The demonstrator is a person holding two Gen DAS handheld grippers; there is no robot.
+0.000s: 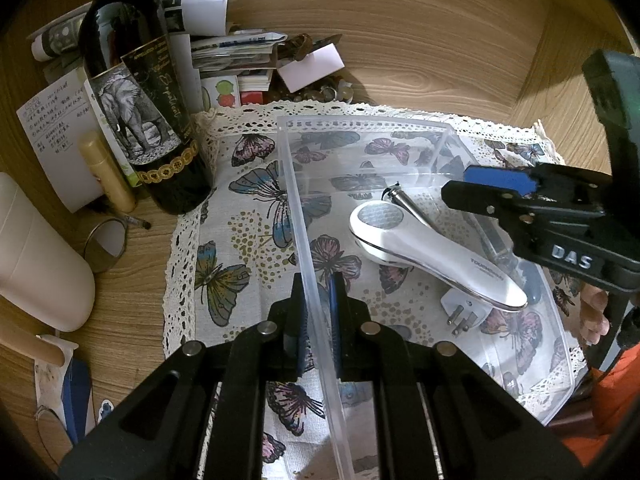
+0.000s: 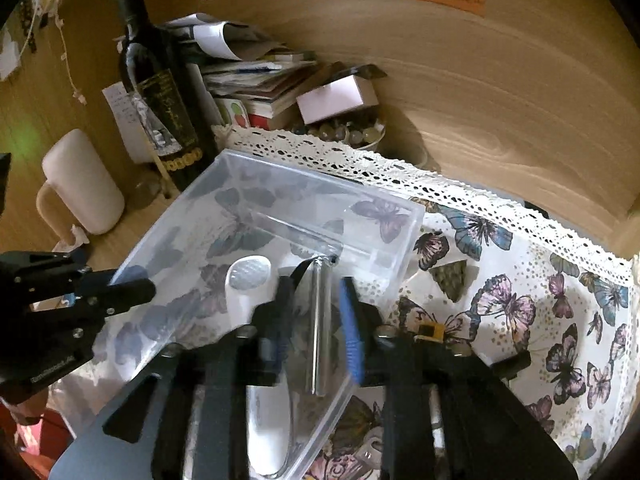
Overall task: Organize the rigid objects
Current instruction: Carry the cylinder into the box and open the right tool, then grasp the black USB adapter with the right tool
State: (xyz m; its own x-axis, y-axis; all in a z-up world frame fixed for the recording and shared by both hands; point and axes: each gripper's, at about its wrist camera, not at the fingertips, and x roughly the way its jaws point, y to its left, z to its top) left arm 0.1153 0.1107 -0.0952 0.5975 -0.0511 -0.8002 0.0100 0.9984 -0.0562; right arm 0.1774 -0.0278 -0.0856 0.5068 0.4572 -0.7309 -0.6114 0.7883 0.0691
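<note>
Bin (image 1: 404, 128), holding a white device (image 1: 432, 252), has its left wall clamped by the left gripper (image 1: 318, 304); right gripper (image 2: 316, 312) parted above a metal rod (image 2: 320, 328).

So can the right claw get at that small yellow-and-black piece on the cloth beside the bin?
Probably yes. The right claw hangs open over the clear bin, holding nothing, and the yellow-and-black piece lies outside the wall on the butterfly cloth with nothing covering it.
</note>
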